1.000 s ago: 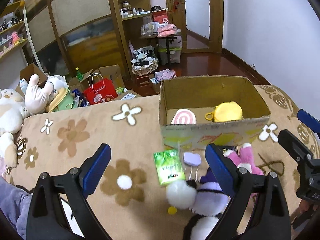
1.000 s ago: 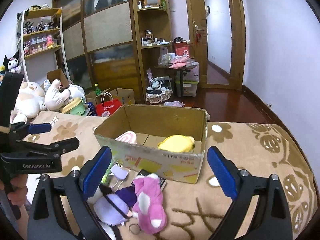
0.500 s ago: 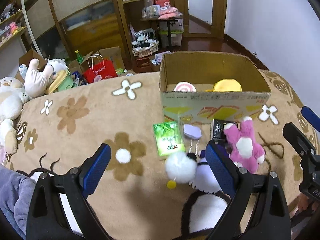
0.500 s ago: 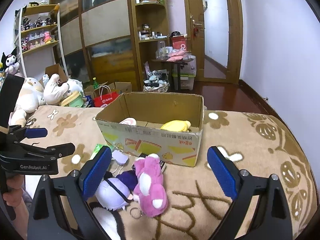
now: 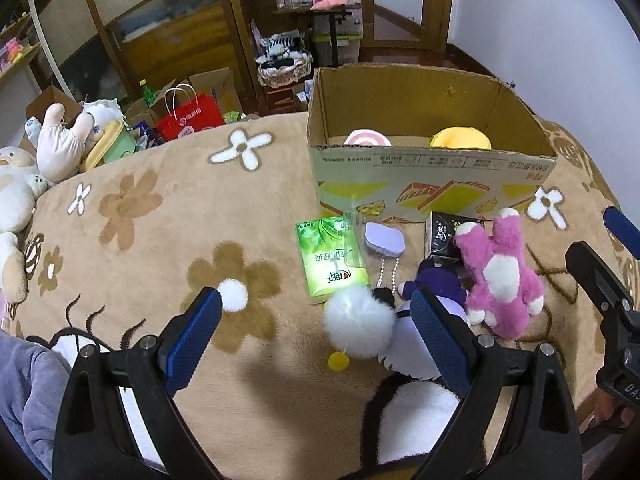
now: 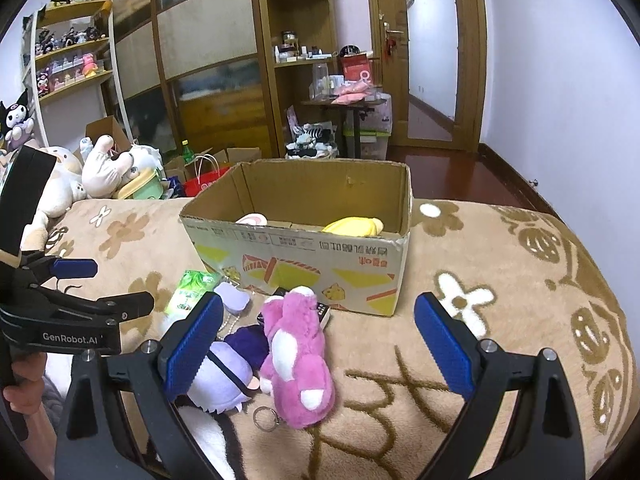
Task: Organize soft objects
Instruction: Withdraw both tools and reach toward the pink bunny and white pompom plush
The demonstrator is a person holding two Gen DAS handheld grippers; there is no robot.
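An open cardboard box [image 5: 432,184] [image 6: 320,256] stands on the flowered blanket and holds a pink swirl plush [image 5: 368,138] and a yellow plush [image 5: 460,140]. In front of it lie a pink plush toy [image 5: 500,276] [image 6: 298,356], a purple-and-white plush [image 6: 224,376], a white pom-pom [image 5: 358,326], a lilac keychain [image 5: 384,238], a green tissue pack [image 5: 330,258] and a black packet [image 5: 442,236]. My left gripper [image 5: 316,340] is open and empty above the pom-pom. My right gripper [image 6: 316,340] is open and empty above the pink plush.
Large plush toys [image 5: 24,176] lie at the blanket's left end. A red bag [image 5: 190,118], boxes and a basket stand on the floor behind. Wooden shelves and a door line the far wall.
Both grippers have pulled back from the box and tilted down, so the toys in front of the box show in full. Both jaws stay open.
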